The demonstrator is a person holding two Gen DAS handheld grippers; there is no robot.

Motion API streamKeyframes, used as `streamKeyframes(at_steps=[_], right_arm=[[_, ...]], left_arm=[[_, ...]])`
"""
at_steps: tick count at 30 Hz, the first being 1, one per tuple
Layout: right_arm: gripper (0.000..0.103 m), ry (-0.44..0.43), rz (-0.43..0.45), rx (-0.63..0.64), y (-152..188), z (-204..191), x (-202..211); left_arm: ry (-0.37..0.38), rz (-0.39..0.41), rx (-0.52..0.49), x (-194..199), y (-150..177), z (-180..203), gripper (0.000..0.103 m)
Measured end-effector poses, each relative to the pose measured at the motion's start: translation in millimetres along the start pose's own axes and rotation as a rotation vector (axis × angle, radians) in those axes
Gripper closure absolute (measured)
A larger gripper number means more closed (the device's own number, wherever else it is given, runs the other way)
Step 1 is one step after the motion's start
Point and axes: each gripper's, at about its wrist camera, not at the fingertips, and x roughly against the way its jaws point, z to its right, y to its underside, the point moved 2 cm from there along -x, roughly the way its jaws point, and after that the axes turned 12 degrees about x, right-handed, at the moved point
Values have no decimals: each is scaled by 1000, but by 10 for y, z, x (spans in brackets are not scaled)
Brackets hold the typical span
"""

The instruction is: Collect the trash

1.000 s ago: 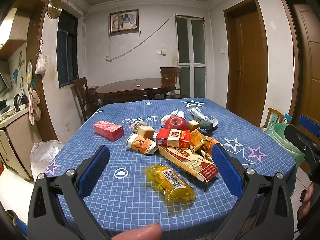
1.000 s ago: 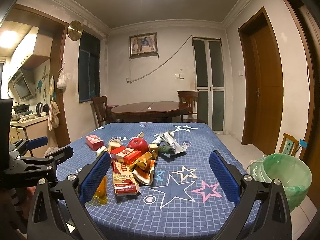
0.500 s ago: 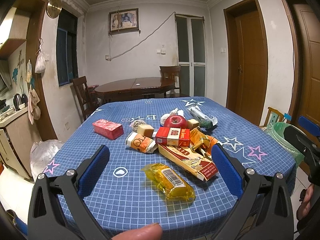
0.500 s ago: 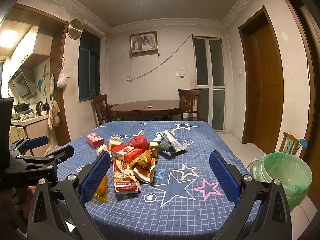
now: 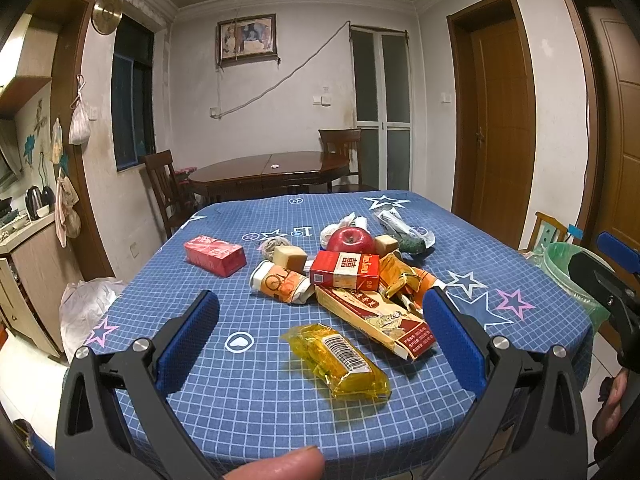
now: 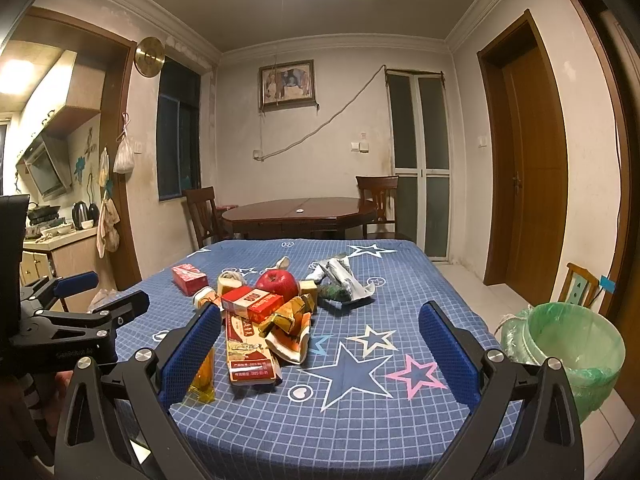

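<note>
A pile of litter lies mid-table on the blue star cloth: a yellow wrapped packet nearest me, a long flat carton, a red cigarette box, a crushed paper cup, gold wrappers, a red apple, a red box off to the left. My left gripper hangs open above the table's near edge, the yellow packet between its fingers' lines. My right gripper is open too, over the near right part, holding nothing. A green-lined bin stands right of the table.
A silver-and-green wrapper lies behind the apple. A dark wooden dining table with chairs stands beyond. A small wooden chair is next to the bin. A white bag lies on the floor at left. Kitchen counter at far left.
Both grippers have drifted slightly; the views are almost the same. Nothing on the table has moved and both stay open.
</note>
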Motion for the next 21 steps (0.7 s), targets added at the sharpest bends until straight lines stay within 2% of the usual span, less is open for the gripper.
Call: streamKeyframes(at_steps=[16, 19, 21], right_arm=[[4, 0, -5, 1, 13, -3, -7], [4, -6, -10, 10, 18, -15, -19], [4, -9, -16, 21, 29, -37, -46]], left_arm=[[-1, -10, -1, -18, 8, 3, 5], [7, -39, -6, -84, 4, -3, 5], [31, -92, -14, -169, 7, -23, 5]])
